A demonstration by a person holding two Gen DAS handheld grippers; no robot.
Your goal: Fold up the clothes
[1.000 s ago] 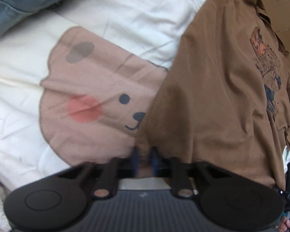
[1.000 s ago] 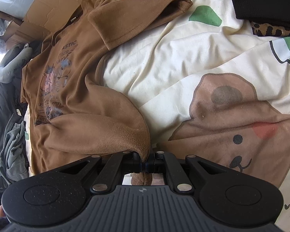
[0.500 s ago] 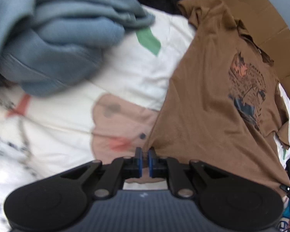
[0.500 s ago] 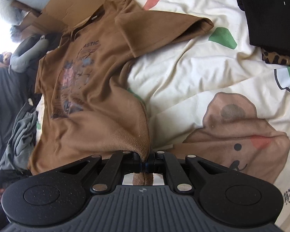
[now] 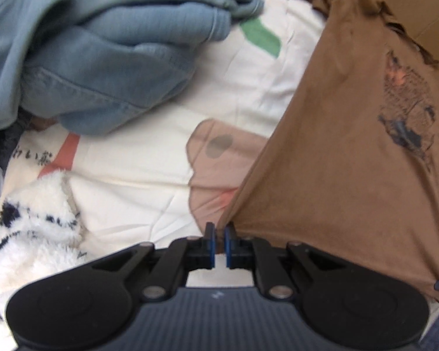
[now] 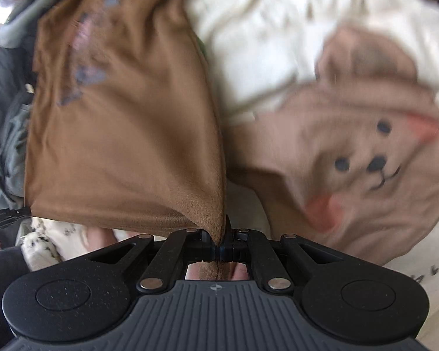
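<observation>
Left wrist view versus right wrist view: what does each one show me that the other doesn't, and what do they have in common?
Only the left wrist view shows the pile of blue-grey clothes, the white fluffy fabric with dark marks and a green patch on the sheet.

Only the right wrist view shows the printed bear's eyes, nose and mouth and grey clothing at the left edge.

Both show the brown T-shirt with its chest print, lifted off the cream sheet. The left gripper and right gripper are each shut on the T-shirt's edge.
</observation>
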